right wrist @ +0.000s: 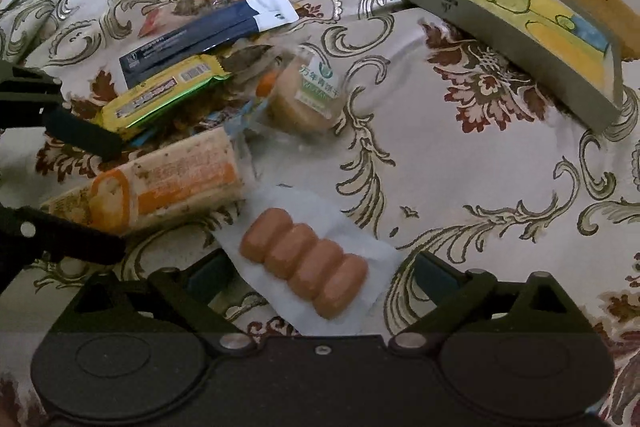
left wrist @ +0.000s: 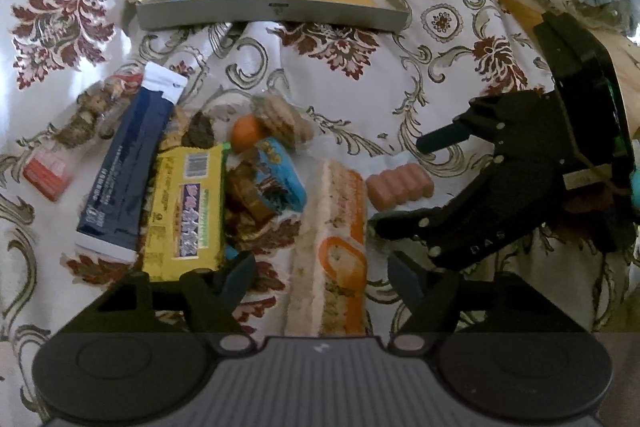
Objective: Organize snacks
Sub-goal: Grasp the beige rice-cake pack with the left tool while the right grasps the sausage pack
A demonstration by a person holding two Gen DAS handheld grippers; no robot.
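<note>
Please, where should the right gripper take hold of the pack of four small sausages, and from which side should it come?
Grip the sausage pack across its short width at the middle, probably coming from above with the right gripper, whose jaws are open on either side of it. The pack lies flat on the tablecloth, apart from the other snacks; its clear wrapper edges are thin and would likely slip.

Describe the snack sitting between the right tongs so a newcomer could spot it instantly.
Start at the grey tray with the cartoon picture at the far side of the floral cloth, then come toward the pile of snacks. Nearest the right tongs, apart from the pile, lies the sausage pack: four pinkish-brown links side by side in clear wrap, the only unprinted package.
</note>
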